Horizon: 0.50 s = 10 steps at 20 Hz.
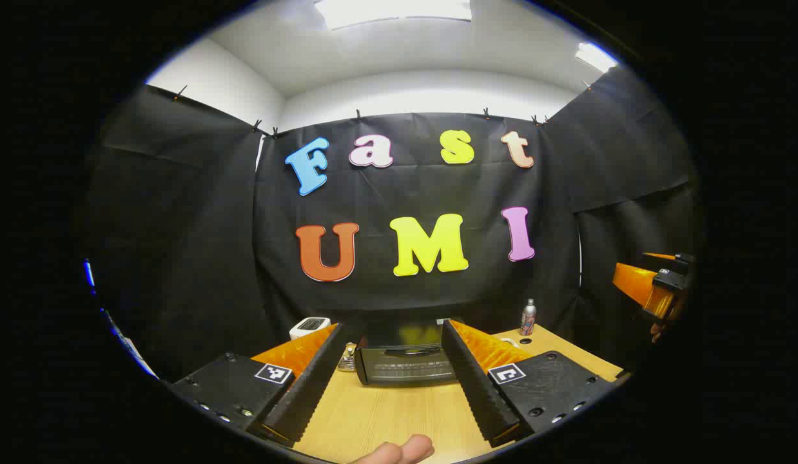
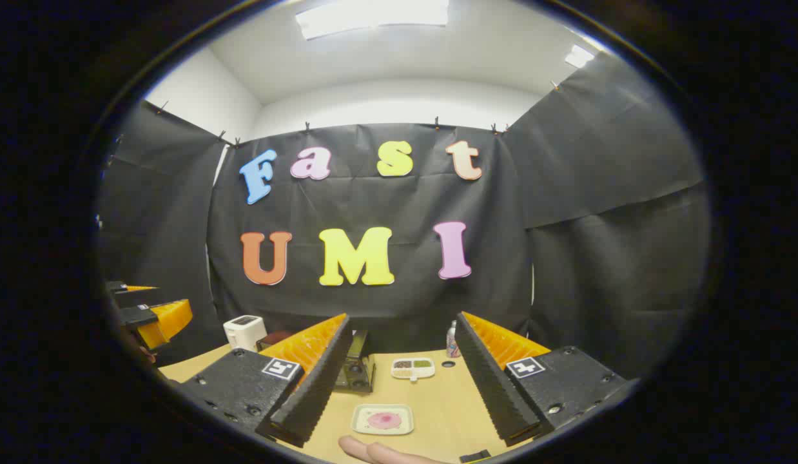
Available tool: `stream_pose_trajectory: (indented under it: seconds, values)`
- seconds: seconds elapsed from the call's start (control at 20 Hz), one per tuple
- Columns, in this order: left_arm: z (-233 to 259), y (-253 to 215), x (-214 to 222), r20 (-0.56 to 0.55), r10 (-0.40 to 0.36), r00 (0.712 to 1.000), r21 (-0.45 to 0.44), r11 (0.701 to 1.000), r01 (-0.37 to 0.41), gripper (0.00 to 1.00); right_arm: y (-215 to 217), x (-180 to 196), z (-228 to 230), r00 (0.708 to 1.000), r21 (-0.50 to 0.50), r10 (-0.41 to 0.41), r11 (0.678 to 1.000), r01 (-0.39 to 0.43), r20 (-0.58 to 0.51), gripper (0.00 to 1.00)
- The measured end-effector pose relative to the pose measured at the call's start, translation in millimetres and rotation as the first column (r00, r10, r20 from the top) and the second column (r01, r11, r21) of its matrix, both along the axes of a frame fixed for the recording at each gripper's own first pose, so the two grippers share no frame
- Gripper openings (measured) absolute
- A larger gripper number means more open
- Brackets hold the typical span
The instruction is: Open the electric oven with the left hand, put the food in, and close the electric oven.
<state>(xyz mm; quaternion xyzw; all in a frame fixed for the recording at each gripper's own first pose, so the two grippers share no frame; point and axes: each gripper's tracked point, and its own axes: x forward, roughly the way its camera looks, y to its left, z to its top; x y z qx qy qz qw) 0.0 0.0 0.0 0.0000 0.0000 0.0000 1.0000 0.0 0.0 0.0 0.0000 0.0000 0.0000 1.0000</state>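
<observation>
Left gripper view: left gripper [image 1: 392, 377] gaped wide, empty, facing the shut electric oven [image 1: 405, 362] at the table's [image 1: 399, 419] far edge — right gripper [image 2: 405, 380] likewise, above the food plate [image 2: 383, 419]; no label was legible.

— What colours does the left gripper view give?
— A pale wood-grain tabletop [image 1: 399, 412]. On it stands a black electric oven [image 1: 405, 361] with a dark glass door, and a silver can [image 1: 528, 317] with a red and blue label. Far left sits a white box [image 1: 309, 327] with a dark top panel.
— And the right gripper view?
— The same light wood. A cream rectangular plate [image 2: 383, 419] carries pink food [image 2: 384, 420] at its centre. Behind it a white divided tray [image 2: 412, 368] holds brown and green portions.
— Any patterns?
— Black-and-white square markers [image 2: 276, 368] on black gripper bodies, with orange ribbed sides.
</observation>
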Motion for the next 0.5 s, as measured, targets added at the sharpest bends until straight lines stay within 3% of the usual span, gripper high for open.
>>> stream_pose_trajectory:
  seconds: [0.1, 0.15, 0.2, 0.5]
  values:
    - [3.0, -6.5, -1.7, 0.012, -0.018, 1.0, -0.004, 1.0, 0.018, 0.95, -10.6, 1.5, 5.8, 0.999, -0.005, -0.027, 1.0, 0.027, 0.019, 0.97]
    - [6.7, -6.1, -1.5, 0.025, -0.015, 1.0, -0.006, 1.0, 0.015, 0.84, -15.0, 0.9, 8.9, 0.999, -0.001, -0.033, 0.999, 0.033, 0.027, 0.97]
    - [8.0, -6.1, -1.4, 0.028, -0.012, 1.0, -0.011, 1.0, 0.013, 0.96, -19.6, 0.6, 10.6, 0.999, 0.002, -0.04, 0.999, 0.04, 0.032, 0.97]
    - [9.7, -6.3, 4.6, 0.049, 0.002, 0.999, -0.047, 0.999, 0.001, 0.97, -33.6, 2.0, 13.2, 0.998, 0.001, -0.053, 0.999, 0.053, 0.041, 0.97]
